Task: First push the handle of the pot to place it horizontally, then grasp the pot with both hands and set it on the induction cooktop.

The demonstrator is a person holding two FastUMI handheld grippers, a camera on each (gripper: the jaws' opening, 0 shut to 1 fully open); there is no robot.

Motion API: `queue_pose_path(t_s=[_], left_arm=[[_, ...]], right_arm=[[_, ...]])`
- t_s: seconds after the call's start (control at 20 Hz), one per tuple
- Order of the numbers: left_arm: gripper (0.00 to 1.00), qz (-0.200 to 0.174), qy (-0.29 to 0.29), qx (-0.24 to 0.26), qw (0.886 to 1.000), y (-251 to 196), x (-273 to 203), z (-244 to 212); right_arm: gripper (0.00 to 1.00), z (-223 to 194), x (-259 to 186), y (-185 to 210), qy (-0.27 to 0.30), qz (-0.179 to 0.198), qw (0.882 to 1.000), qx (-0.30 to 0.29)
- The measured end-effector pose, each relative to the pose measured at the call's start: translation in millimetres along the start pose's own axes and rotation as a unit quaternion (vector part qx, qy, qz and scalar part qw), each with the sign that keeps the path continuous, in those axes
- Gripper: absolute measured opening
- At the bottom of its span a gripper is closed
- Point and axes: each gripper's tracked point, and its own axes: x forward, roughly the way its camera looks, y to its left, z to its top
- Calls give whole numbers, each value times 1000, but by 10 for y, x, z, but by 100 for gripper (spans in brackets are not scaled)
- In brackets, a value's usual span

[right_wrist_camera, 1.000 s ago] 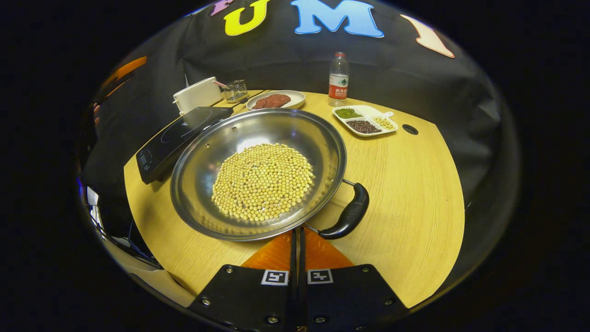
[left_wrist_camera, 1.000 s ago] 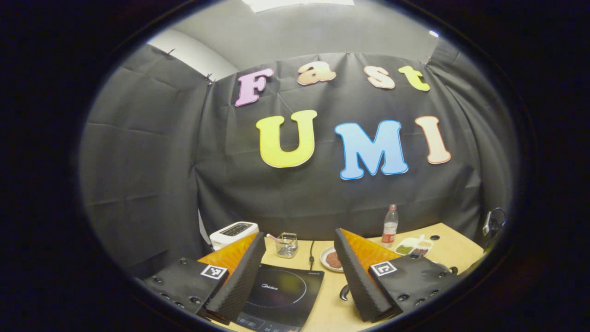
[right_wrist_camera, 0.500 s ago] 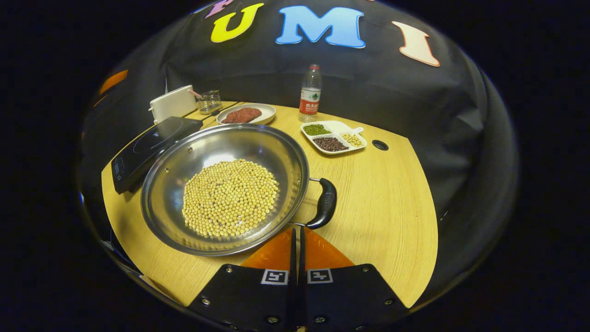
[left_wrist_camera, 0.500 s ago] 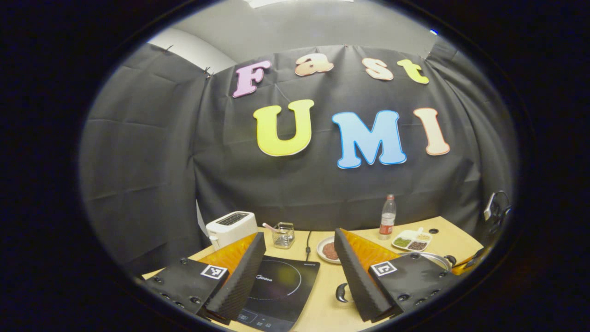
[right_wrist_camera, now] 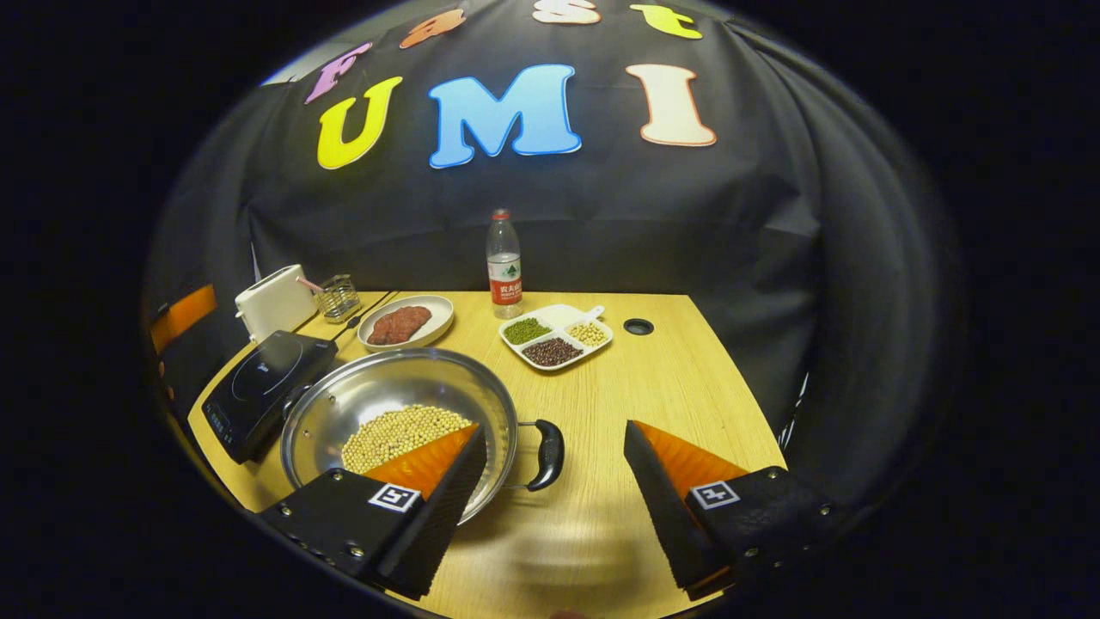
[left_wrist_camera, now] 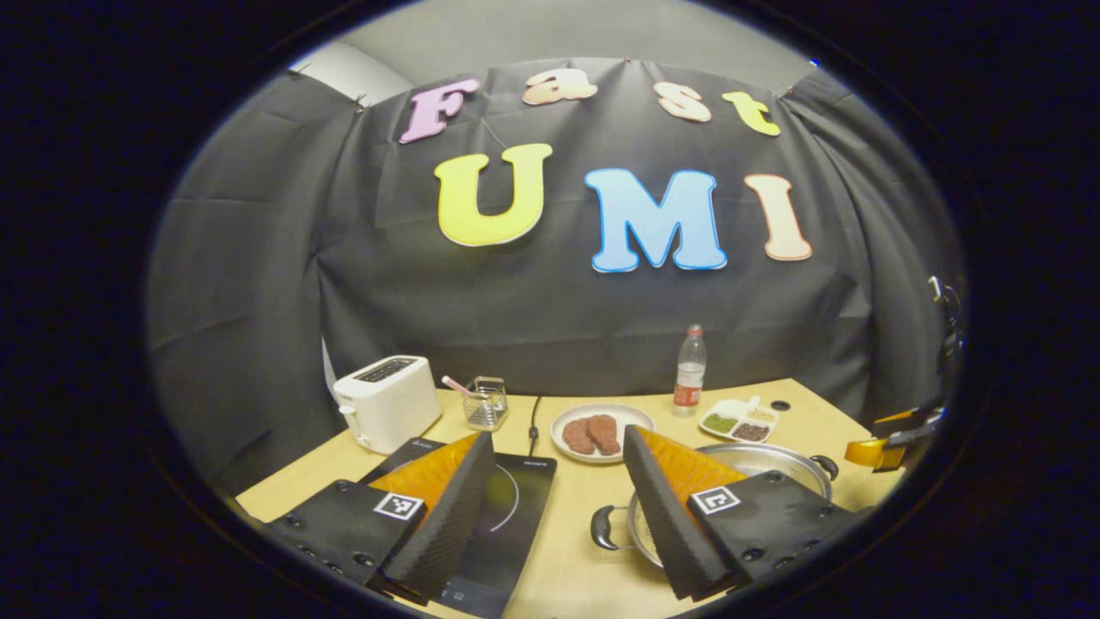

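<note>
Pot (right_wrist_camera: pixel 400 417) of soybeans on bench (right_wrist_camera: pixel 679 378), beside induction cooktop (right_wrist_camera: pixel 262 387) | right claw (right_wrist_camera: pixel 550 494) wide open, empty, straddling right handle (right_wrist_camera: pixel 547 453) for grasping | left claw (left_wrist_camera: pixel 559 507) wide open, empty, facing left handle (left_wrist_camera: pixel 604 527), likely same purpose.

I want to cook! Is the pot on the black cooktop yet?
No, the pot sits on the wooden table beside the cooktop.

Black screwed tongs (right_wrist_camera: pixel 550 507), square coded markers, ribbed wedge fingers (right_wrist_camera: pixel 438 507)
</note>
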Motion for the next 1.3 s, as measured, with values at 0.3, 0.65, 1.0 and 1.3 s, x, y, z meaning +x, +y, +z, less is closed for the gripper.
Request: queue_pose_path(t_s=[0.3,0.65,1.0,1.3], left_arm=[[97,-36,70,-6,997,-245,325,-601],[98,-58,149,-9,987,-480,595,-1227],[99,-55,212,-17,975,-576,758,-1722],[94,-48,234,-26,971,-590,774,-1886]], right_arm=[[98,-3,133,2,3,-9,1000,10],[99,-215,373,-36,39,-11,999,18],[99,-462,622,24,89,3,995,35],[79,-574,703,185,116,33,991,51]])
